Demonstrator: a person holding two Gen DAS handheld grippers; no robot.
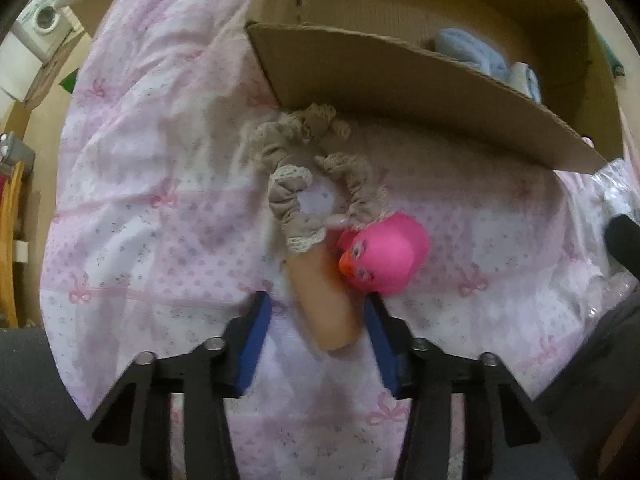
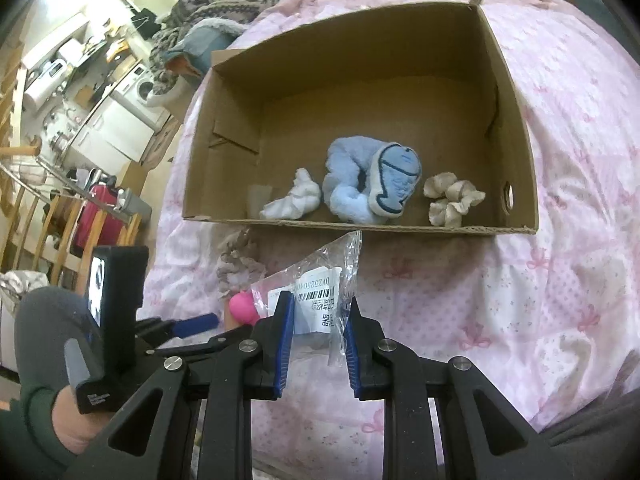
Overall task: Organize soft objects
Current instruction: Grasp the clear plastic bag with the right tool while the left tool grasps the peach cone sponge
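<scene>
A beige lace scrunchie (image 1: 316, 168) lies on the pink bedspread by the cardboard box (image 1: 400, 92), hooked on a finger of a flesh-coloured toy hand (image 1: 324, 292). A pink rubber duck (image 1: 384, 258) lies beside it. My left gripper (image 1: 318, 308) is open, its blue pads either side of the toy hand's wrist. My right gripper (image 2: 318, 312) is shut on a clear plastic bag (image 2: 320, 280) with a barcode label. The box (image 2: 224, 152) holds a white cloth (image 2: 294, 200), a blue plush (image 2: 372, 180) and a beige scrunchie (image 2: 452, 200).
The pink patterned bedspread (image 2: 560, 200) covers the whole surface. A pile of knitted clothes (image 2: 224, 4) lies behind the box. A wooden railing (image 2: 40, 220) and a washing machine (image 2: 140, 88) are off to the left, beyond the bed's edge.
</scene>
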